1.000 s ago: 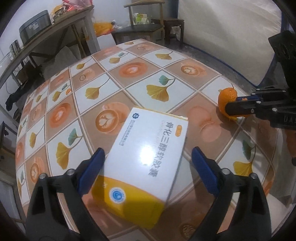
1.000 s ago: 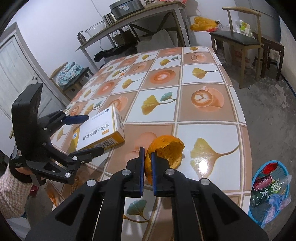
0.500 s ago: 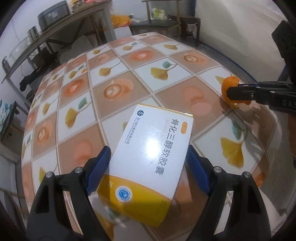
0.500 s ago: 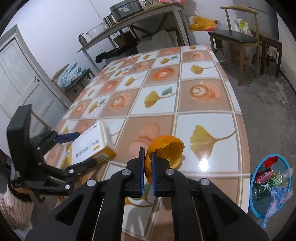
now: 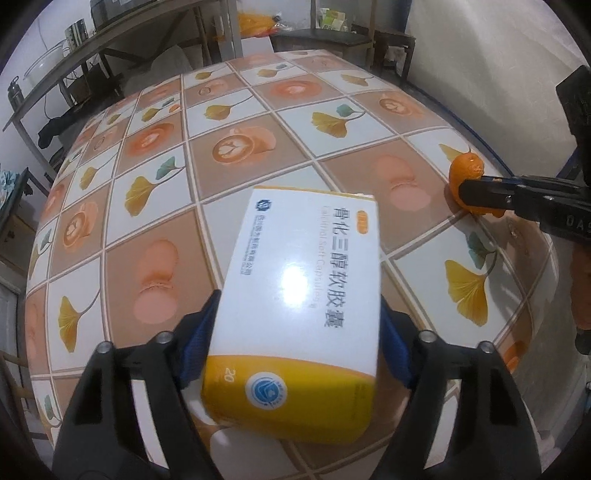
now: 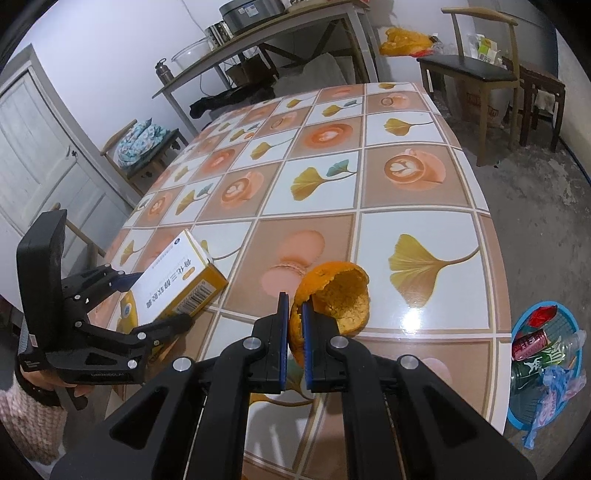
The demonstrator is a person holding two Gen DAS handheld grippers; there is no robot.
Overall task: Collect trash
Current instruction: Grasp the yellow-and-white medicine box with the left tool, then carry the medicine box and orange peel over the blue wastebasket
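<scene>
Tiled table (glossy) | left gripper closing around box | right gripper clenching peel

Domestic room, plain and lived-in: dining table under a glossy oilcloth printed with ginkgo leaves and coffee cups, wooden chairs, panelled white door. Rough concrete floor; side bench carrying a cooker, bowl and flask; bundled bedding on a chair.
</scene>
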